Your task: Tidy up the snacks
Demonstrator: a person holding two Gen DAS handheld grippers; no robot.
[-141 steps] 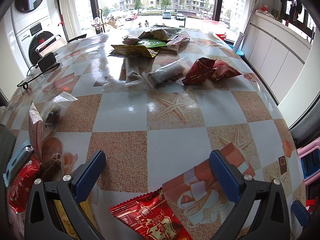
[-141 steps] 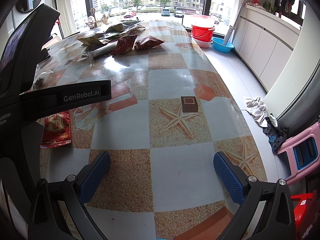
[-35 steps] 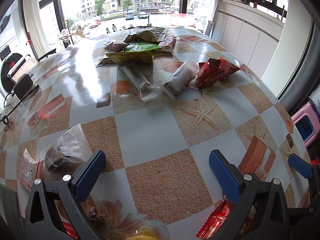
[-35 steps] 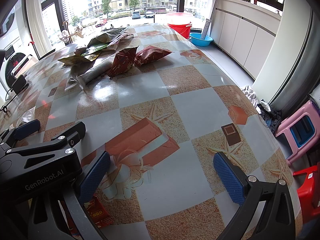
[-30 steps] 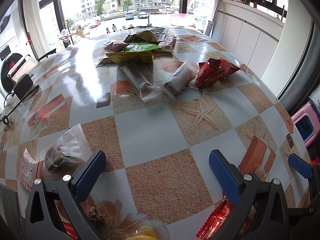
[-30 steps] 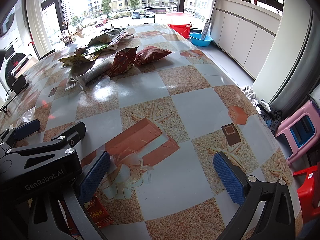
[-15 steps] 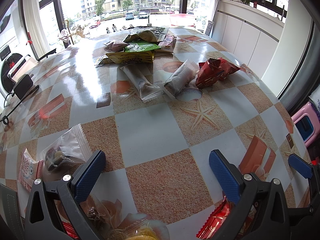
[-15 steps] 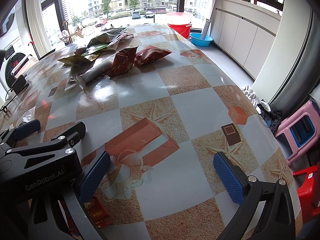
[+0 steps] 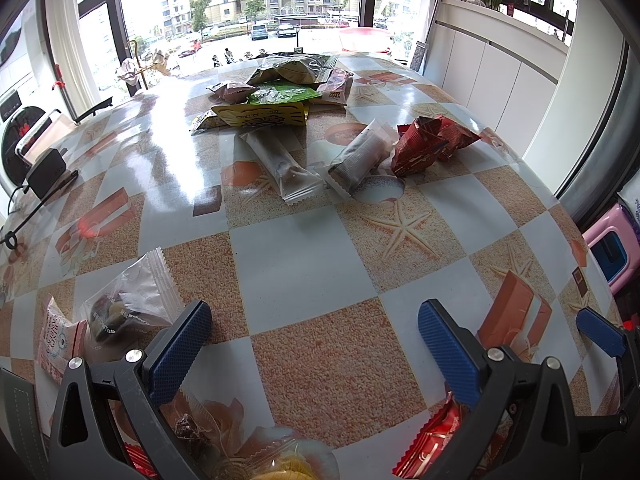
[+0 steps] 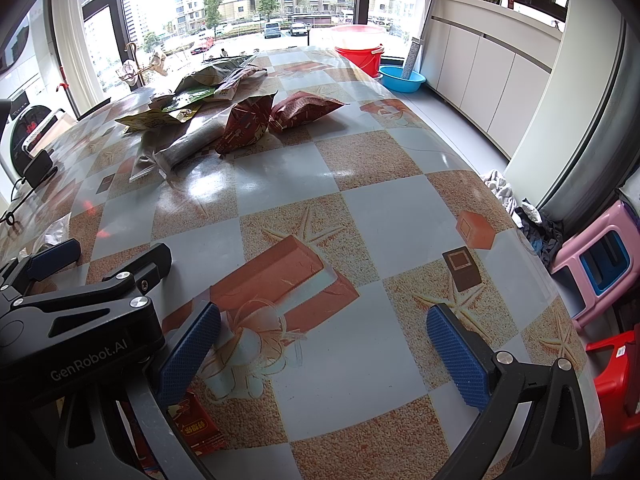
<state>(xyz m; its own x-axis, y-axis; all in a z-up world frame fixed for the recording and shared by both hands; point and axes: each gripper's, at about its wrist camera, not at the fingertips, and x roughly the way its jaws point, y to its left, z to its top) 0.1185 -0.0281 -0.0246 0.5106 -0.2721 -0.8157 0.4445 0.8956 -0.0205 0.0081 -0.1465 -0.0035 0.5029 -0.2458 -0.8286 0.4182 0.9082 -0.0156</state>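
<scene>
Snack packets lie in a loose heap at the far middle of the table: a yellow packet (image 9: 262, 117), a green one (image 9: 286, 94), two clear sleeves (image 9: 280, 164) (image 9: 360, 156) and red bags (image 9: 424, 142) (image 10: 244, 126). Near me lie a clear packet (image 9: 126, 306), a pink one (image 9: 54, 338) and a red packet (image 9: 430, 446) (image 10: 194, 426). My left gripper (image 9: 314, 354) is open and empty above the near table. My right gripper (image 10: 324, 358) is open and empty, beside the left one.
The checked tablecloth (image 9: 304, 264) covers the table. A black charger with cable (image 9: 44, 174) lies at the left edge. A red bucket (image 10: 360, 58), blue basin (image 10: 402, 79) and pink stool (image 10: 600, 260) stand on the floor to the right.
Since 4.7 s ago both grippers have drawn back and turned left. Over the last second nothing has moved.
</scene>
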